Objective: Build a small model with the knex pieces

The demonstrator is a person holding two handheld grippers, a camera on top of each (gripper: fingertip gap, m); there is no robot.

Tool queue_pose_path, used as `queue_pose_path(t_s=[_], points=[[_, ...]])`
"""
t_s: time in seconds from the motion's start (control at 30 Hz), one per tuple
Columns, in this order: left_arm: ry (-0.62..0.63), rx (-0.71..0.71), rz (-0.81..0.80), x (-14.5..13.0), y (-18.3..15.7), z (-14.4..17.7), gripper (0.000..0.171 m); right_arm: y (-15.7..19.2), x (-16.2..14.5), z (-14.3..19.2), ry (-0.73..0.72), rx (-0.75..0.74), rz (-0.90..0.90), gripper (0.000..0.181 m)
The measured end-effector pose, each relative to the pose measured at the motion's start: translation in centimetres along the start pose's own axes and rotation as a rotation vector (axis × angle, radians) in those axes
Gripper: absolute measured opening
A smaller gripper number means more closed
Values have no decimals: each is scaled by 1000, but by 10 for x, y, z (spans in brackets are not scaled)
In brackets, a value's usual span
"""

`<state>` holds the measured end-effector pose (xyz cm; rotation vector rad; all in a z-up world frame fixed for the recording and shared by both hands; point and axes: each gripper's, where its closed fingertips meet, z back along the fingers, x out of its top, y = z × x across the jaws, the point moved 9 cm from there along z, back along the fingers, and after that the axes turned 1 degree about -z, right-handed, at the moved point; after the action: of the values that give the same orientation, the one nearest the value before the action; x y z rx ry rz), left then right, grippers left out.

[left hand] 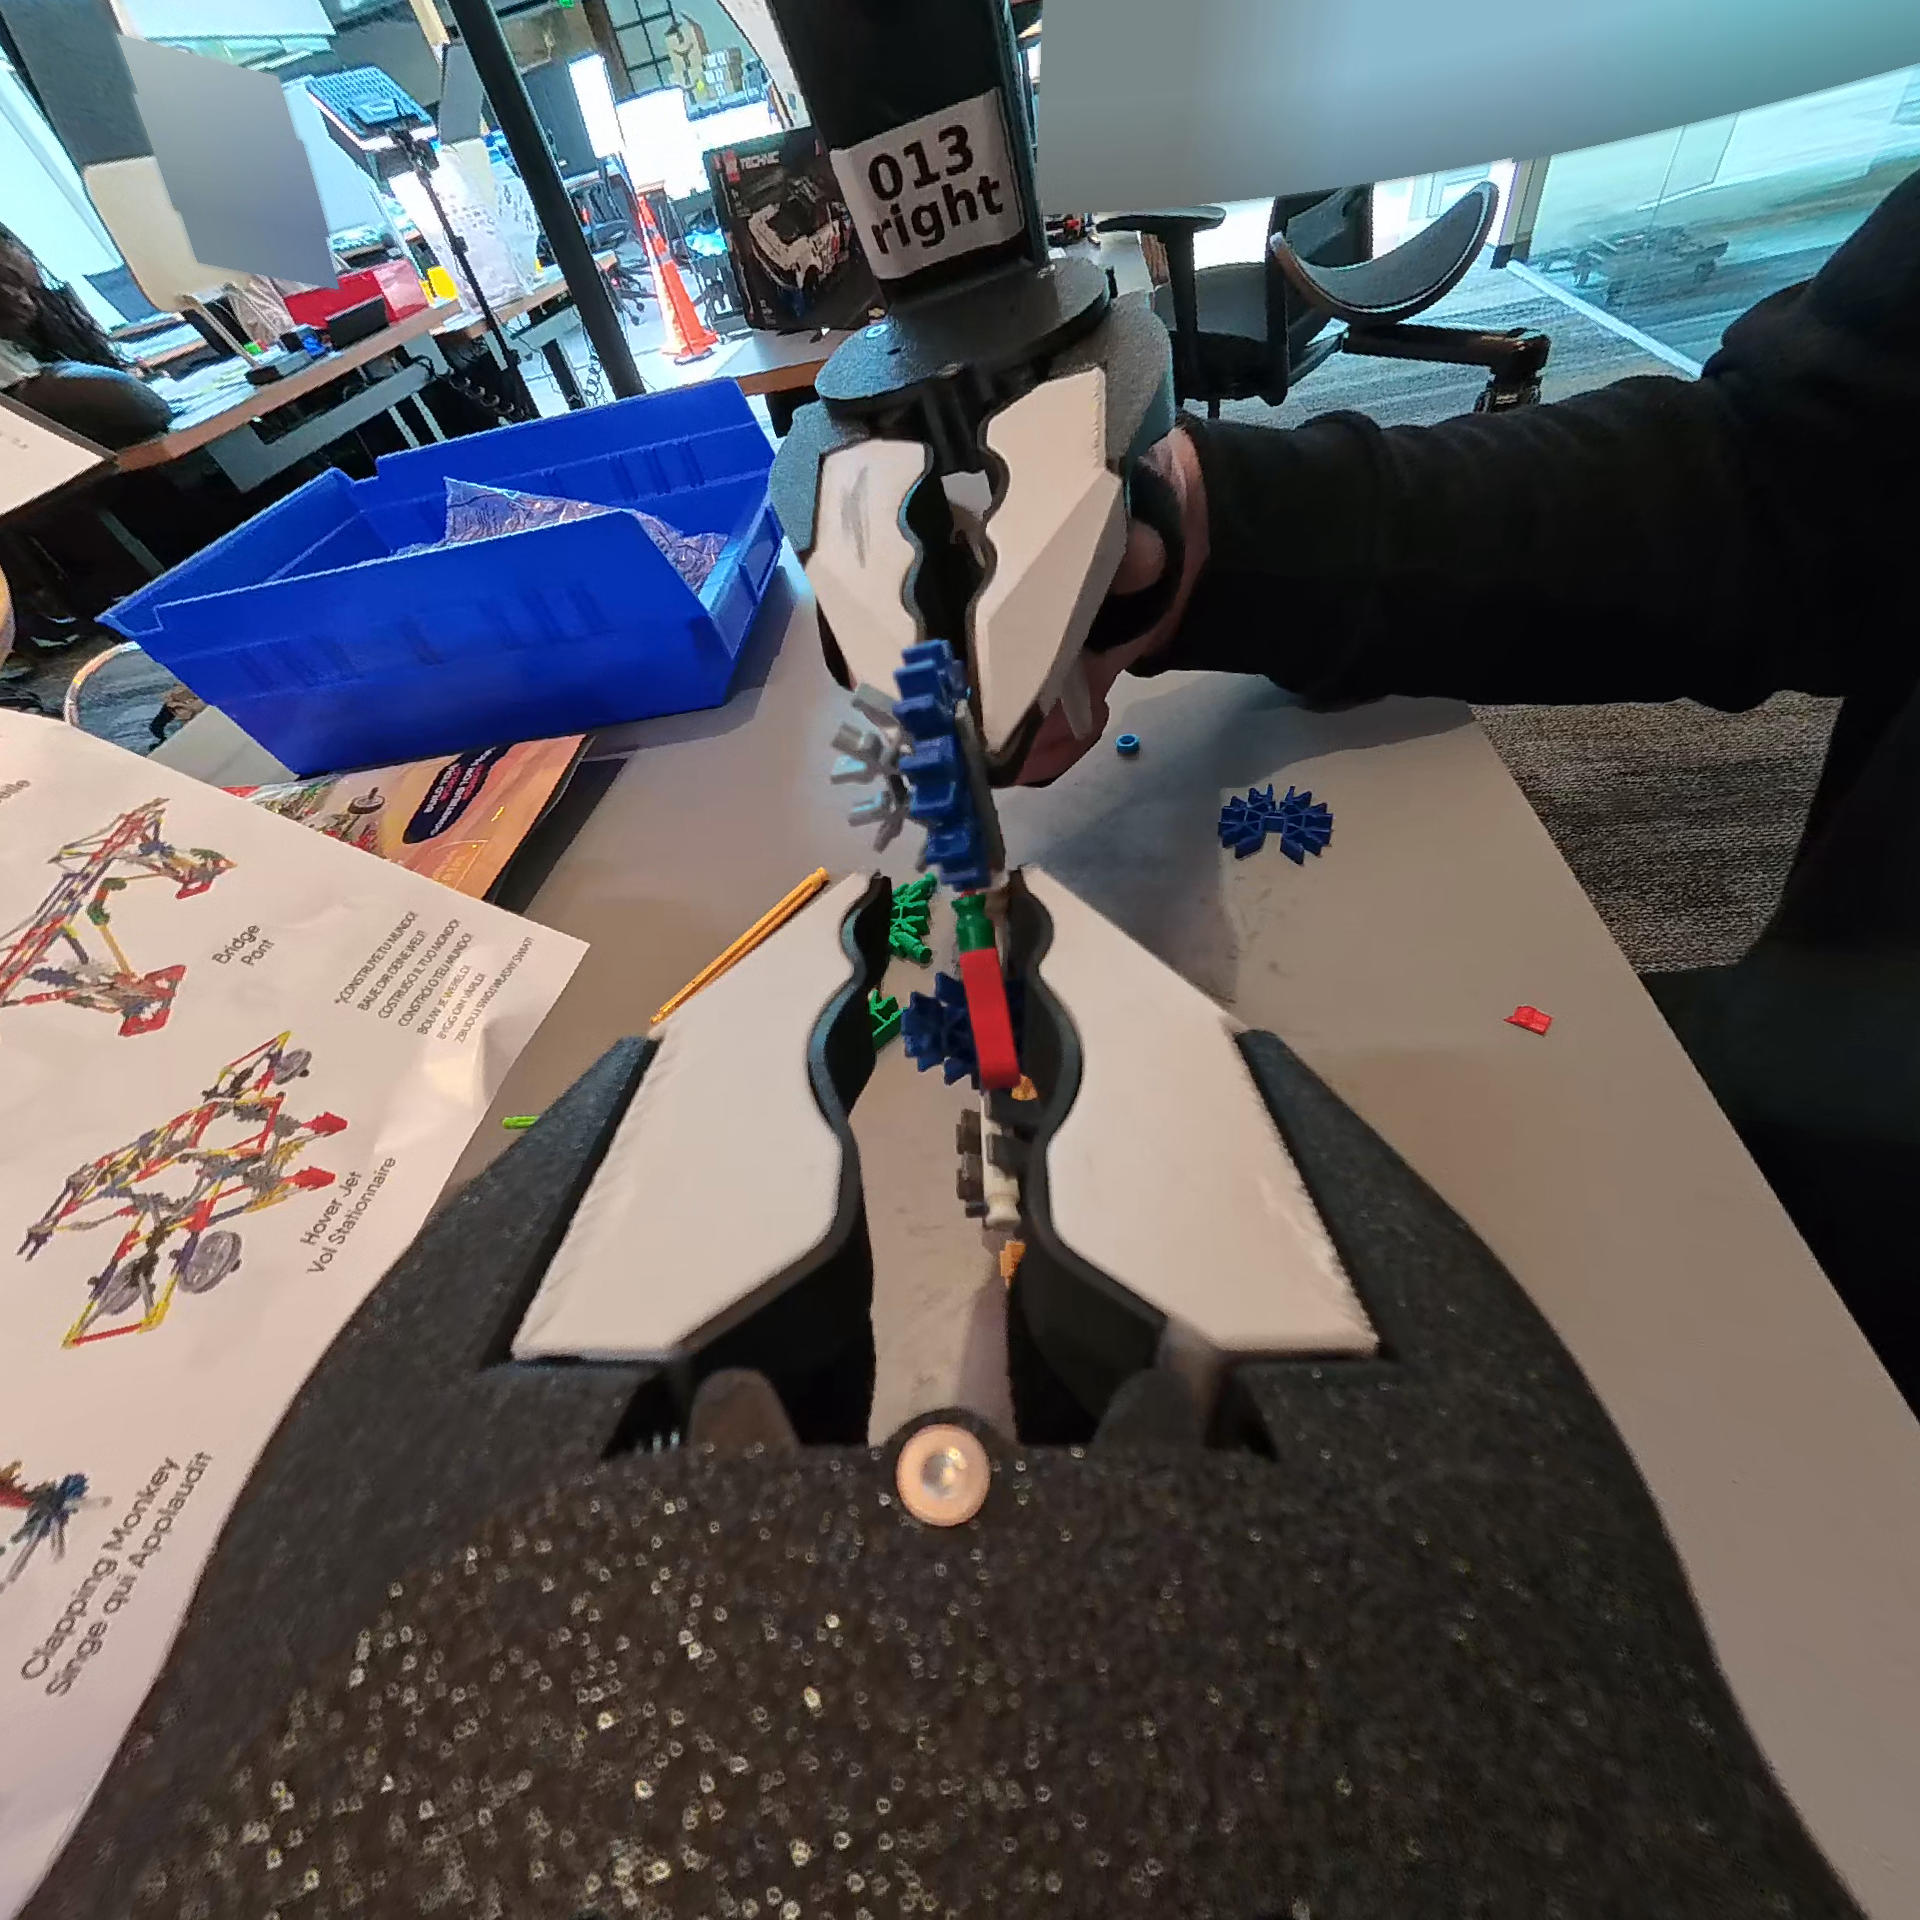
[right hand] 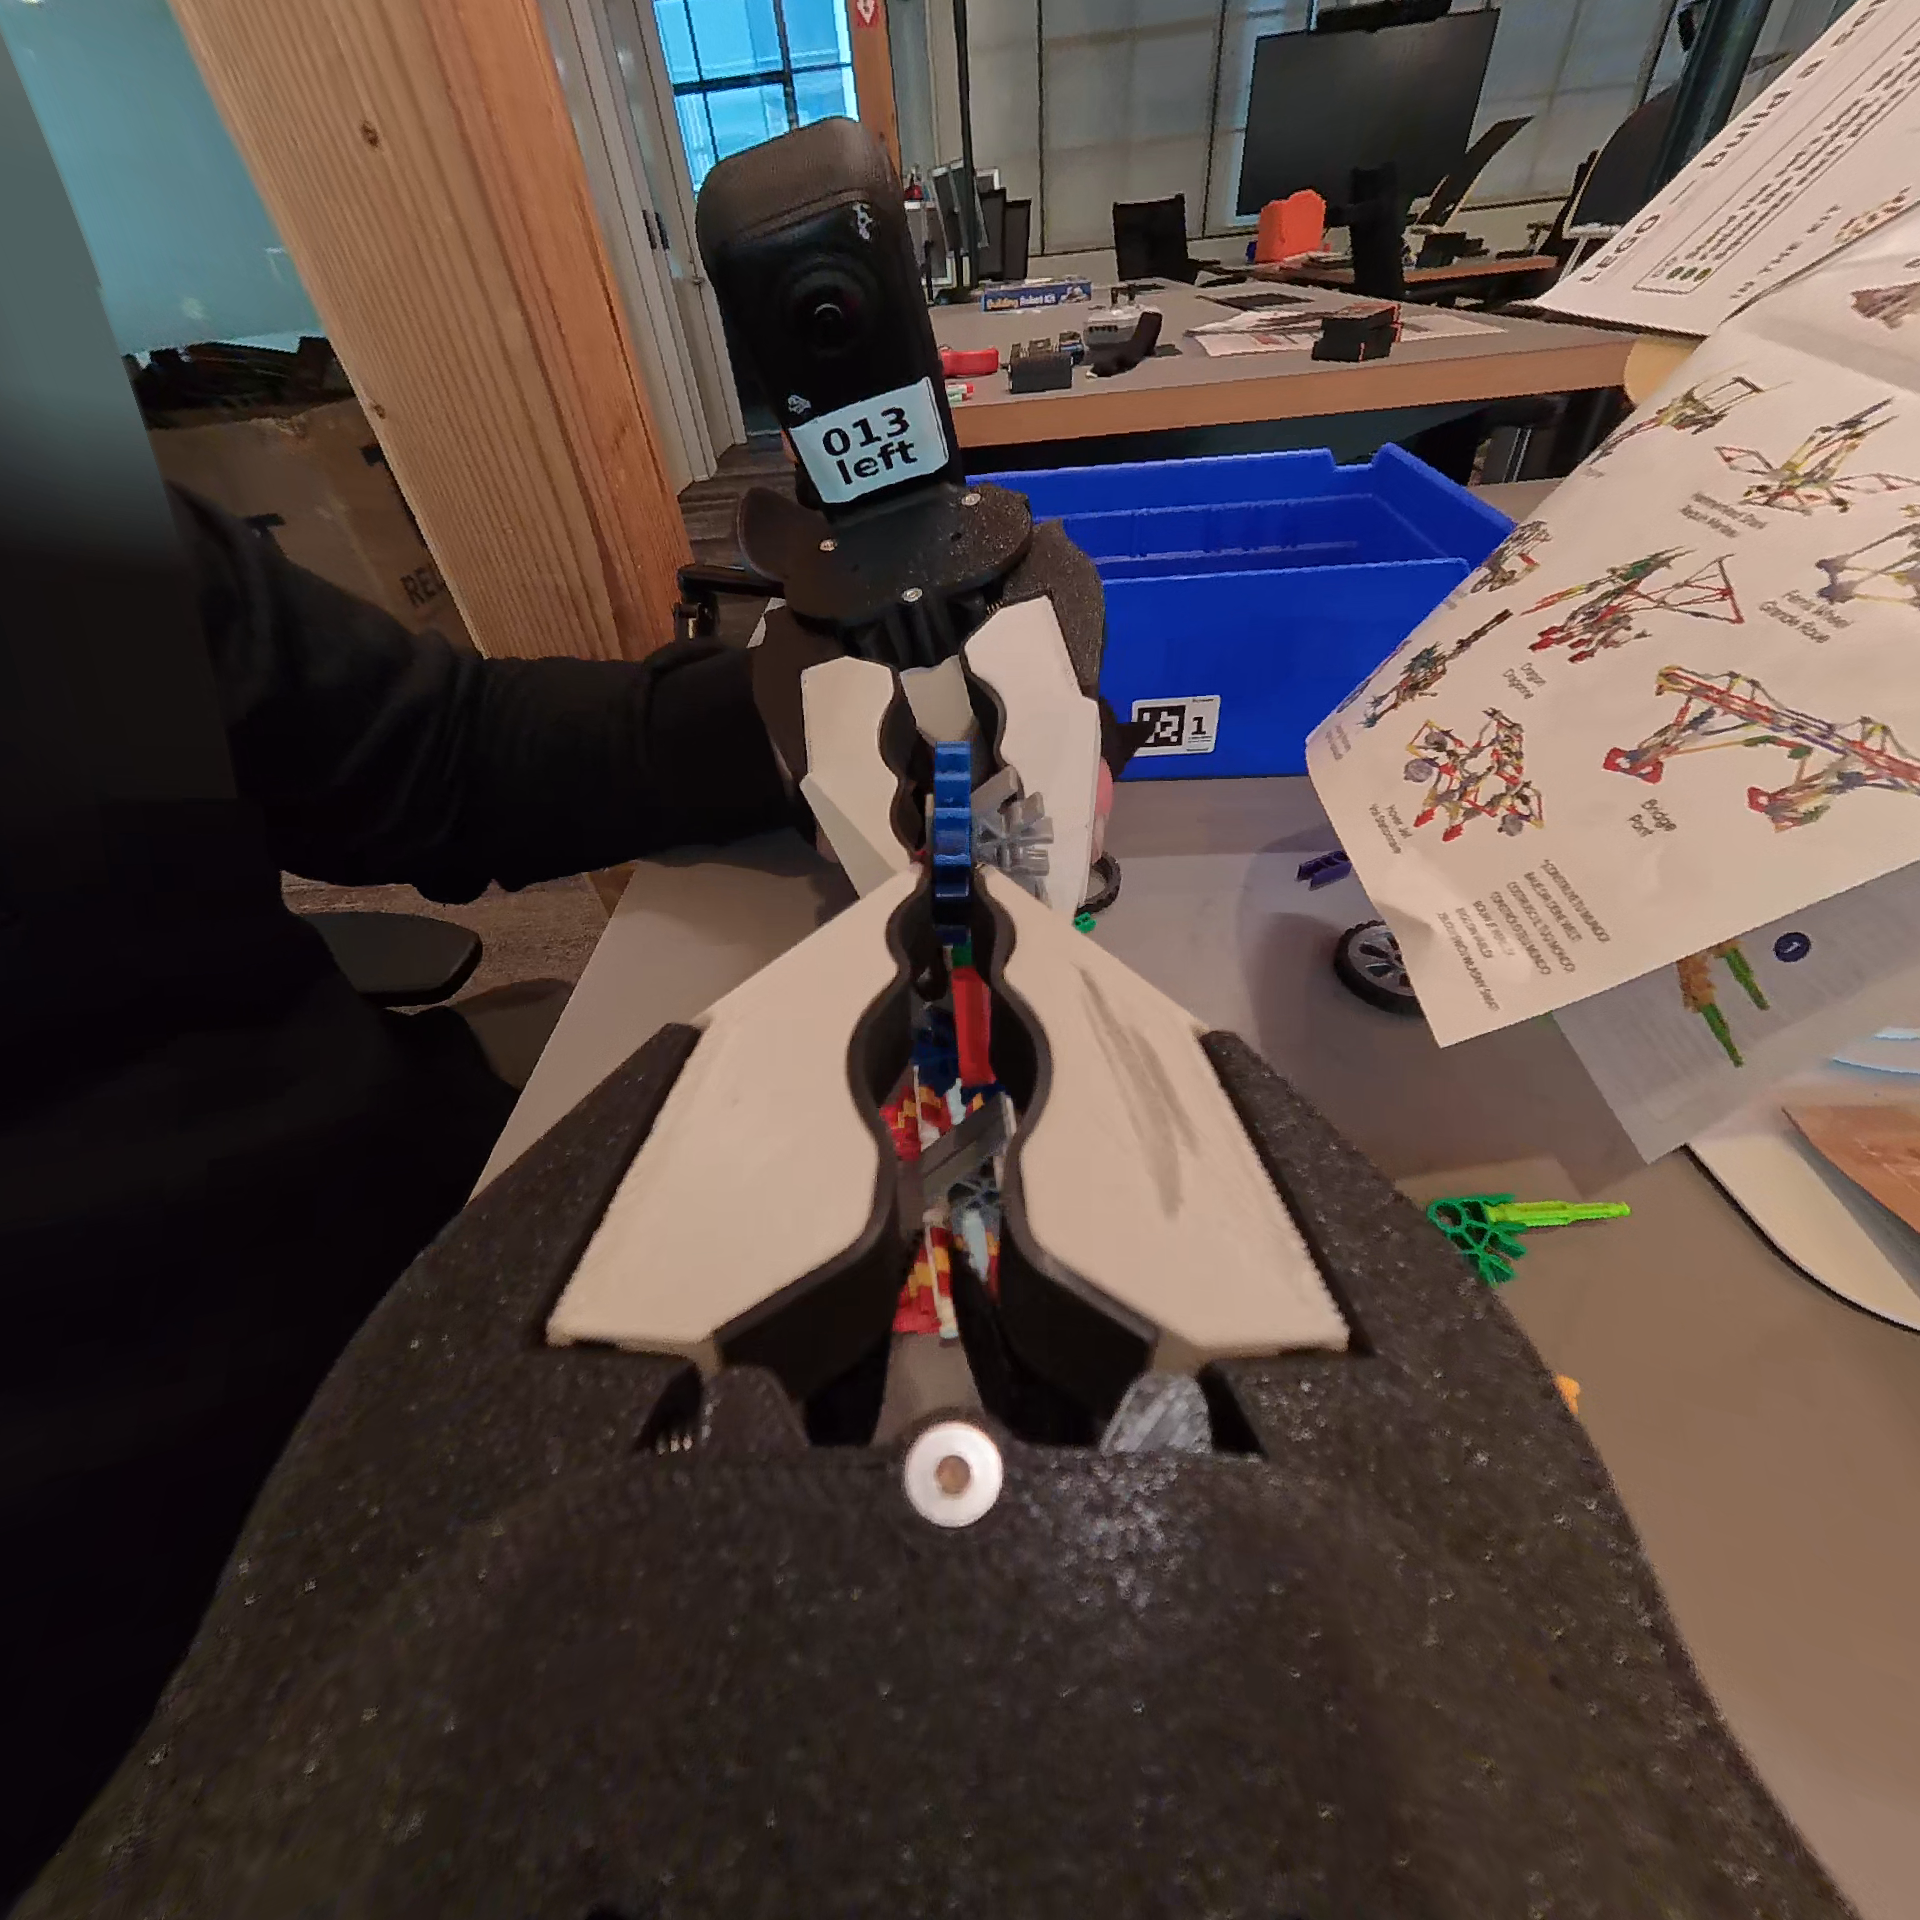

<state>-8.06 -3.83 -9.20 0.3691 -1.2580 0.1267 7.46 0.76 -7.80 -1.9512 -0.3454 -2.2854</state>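
My left gripper point(left hand: 948, 883) is shut on a toy assembly of rods and connectors; its red rod point(left hand: 982, 1013) and a green piece sit between the fingers. The assembly's blue connectors point(left hand: 940, 769) and a grey connector point(left hand: 873, 774) stick out beyond the fingertips. My right gripper point(left hand: 951, 717) faces the left one tip to tip and is shut on the blue connector end. In the right wrist view, the right gripper point(right hand: 953, 883) pinches the blue connectors point(right hand: 951, 821), with the grey connector point(right hand: 1013, 831) beside them. Both are held above the grey table point(left hand: 1299, 987).
A blue bin point(left hand: 447, 623) stands at the back left, next to an instruction sheet point(left hand: 260, 1039). Loose blue connectors point(left hand: 1276, 823), a yellow rod point(left hand: 743, 945) and a small red piece point(left hand: 1527, 1020) lie on the table. A green connector point(right hand: 1481, 1231) and a wheel point(right hand: 1377, 961) lie near the sheet. My left and right fingertips are right by each other.
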Motion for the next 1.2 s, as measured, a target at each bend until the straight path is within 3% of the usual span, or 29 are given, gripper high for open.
queue_pose_path(t_s=[1.2], points=[[-7,2,-16,3,0,5,20,0,3,-1,45,-8,15,5]])
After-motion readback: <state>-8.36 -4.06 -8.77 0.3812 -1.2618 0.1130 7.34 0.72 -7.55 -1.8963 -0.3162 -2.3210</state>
